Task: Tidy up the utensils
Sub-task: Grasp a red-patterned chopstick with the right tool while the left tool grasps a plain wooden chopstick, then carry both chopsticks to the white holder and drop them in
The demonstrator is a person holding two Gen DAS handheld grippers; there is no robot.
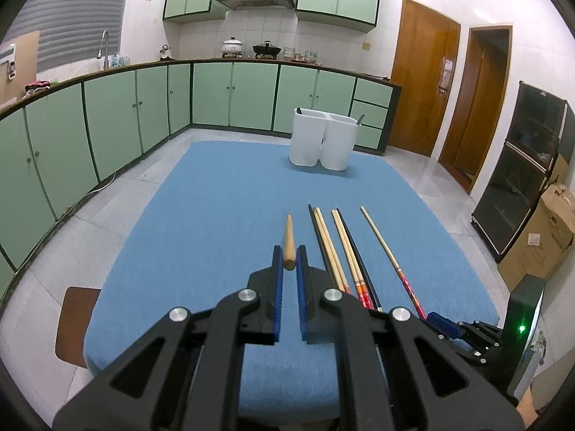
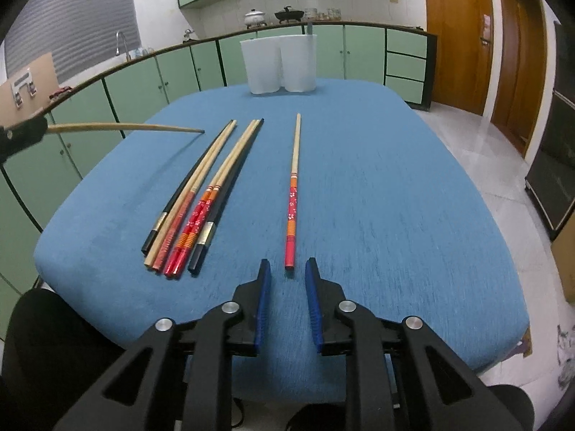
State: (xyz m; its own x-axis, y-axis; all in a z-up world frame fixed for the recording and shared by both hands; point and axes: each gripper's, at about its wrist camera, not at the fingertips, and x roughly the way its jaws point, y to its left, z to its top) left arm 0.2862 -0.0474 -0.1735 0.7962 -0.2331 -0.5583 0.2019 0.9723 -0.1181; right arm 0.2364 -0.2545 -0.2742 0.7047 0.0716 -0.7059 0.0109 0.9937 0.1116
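Observation:
My left gripper point(image 1: 288, 255) is shut on the thick end of a plain wooden chopstick point(image 1: 289, 237), which points away over the blue table point(image 1: 215, 215). The right wrist view shows that chopstick point(image 2: 125, 128) held in the air at the far left by the left gripper point(image 2: 21, 136). My right gripper point(image 2: 287, 265) is open, low over the table. The butt of a lone red-handled chopstick point(image 2: 293, 186) lies just ahead of its fingertips, untouched. Several more chopsticks point(image 2: 201, 194) lie bunched to the left. A white two-compartment holder point(image 2: 278, 63) stands at the far edge.
A dark utensil handle point(image 2: 309, 28) sticks out of the holder's right compartment. Green cabinets point(image 1: 107, 115) line the left and back walls. Wooden doors point(image 1: 420, 82), a black cabinet point(image 1: 521, 172) and a cardboard box point(image 1: 546, 230) stand to the right. A brown stool point(image 1: 77, 323) sits by the table's near left corner.

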